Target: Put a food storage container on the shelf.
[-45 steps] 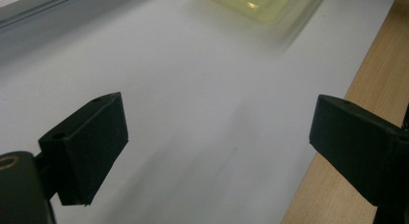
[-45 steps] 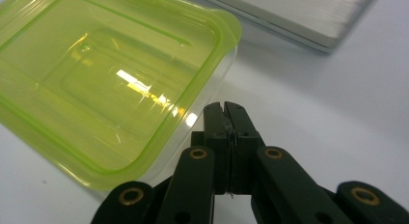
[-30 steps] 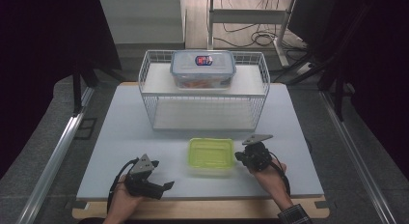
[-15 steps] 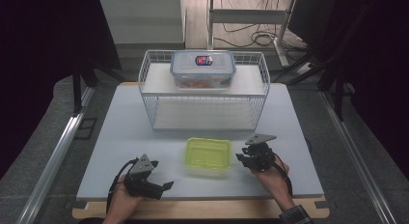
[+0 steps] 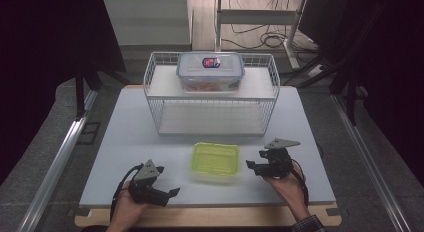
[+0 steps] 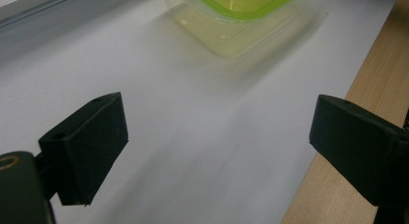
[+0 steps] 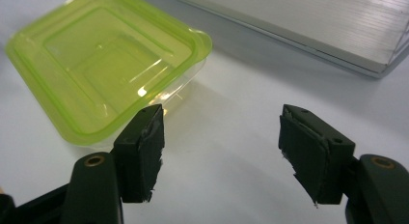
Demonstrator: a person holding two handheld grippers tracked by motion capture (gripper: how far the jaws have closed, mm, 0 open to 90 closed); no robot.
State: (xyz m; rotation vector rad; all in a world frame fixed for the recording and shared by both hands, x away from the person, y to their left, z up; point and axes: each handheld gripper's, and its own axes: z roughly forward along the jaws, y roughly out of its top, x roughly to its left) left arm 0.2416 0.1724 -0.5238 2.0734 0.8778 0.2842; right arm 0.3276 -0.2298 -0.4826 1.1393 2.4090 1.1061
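Tongs in both hands are standing with the jaws wide apart and gripping nothing. The right gripper [image 5: 256, 167] is waiting just beside the right edge of the green-lidded plastic container [image 5: 215, 159], with its jaws pointing toward it. The left gripper [image 5: 167, 193] is lying lower and to the left, near but clearly apart from the container [image 6: 238, 21]. This container [image 7: 103, 60] is looking thin, clear and empty, so I am judging it light, a little flexible and slippery. The lid rim or a corner is probably offering the best hold; squeezing the soft wall may bend it. Beyond it, a white wire rack [image 5: 212, 99] is carrying a clear food box [image 5: 210, 72].
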